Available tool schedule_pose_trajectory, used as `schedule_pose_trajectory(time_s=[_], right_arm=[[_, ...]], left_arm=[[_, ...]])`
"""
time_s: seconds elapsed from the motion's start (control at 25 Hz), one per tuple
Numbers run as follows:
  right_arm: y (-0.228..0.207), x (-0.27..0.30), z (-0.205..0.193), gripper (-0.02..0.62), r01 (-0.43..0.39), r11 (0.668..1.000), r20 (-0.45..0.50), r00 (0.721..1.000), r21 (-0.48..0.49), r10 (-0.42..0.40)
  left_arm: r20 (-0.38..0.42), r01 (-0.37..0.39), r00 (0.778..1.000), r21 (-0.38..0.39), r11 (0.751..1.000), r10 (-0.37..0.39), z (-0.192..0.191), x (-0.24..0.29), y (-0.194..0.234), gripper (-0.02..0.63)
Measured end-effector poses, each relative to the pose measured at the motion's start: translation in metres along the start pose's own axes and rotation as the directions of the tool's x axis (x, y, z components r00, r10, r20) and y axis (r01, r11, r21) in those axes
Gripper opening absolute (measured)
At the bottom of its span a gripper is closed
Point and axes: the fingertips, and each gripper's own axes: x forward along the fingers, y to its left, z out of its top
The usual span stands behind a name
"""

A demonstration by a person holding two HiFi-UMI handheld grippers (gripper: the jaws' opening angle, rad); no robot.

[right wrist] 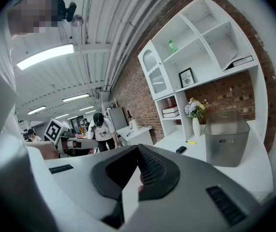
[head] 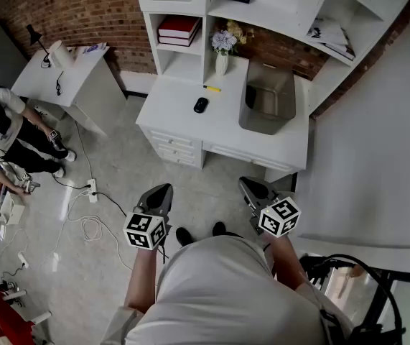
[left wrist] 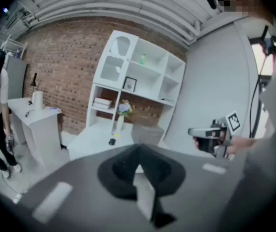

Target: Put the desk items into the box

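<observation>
A white desk [head: 183,121] stands ahead of me, well out of reach. On it lie a black mouse [head: 201,105] and a yellow marker [head: 212,88], with an empty grey box [head: 269,98] to their right. Both grippers hang at waist height over the floor in front of the desk. My left gripper [head: 160,191] is shut with nothing in it, and so is my right gripper [head: 250,186]. The left gripper view shows the mouse [left wrist: 111,141] and box [left wrist: 147,132] far beyond the jaws. The right gripper view shows the box [right wrist: 226,137], mouse [right wrist: 181,150] and marker [right wrist: 191,142].
A vase of flowers [head: 222,52] and red books [head: 178,29] sit in the white shelf unit behind the desk. A grey panel [head: 377,135] rises at the right. A side table [head: 61,70], a crouching person [head: 3,131] and floor cables [head: 90,214] are at the left.
</observation>
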Motion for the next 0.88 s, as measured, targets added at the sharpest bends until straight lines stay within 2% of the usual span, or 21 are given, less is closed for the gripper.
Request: schedule_pose_trajectory(time_s=[0.64,0.88], right_arm=[[-0.009,-0.011,-0.008,0.002,-0.034,0.999,-0.019,0.999,0.029,0.034],[-0.021,-0.021,-0.011,0.002,-0.072,0.997,-0.009,0.997,0.026,0.072]], left_arm=[[-0.026,-0.020,0.999,-0.016,1.000,0.020,-0.012,0.005,-0.018,0.003],[0.006,-0.047,0.999,-0.024,0.999,0.047,-0.013,0.015,-0.028,0.004]])
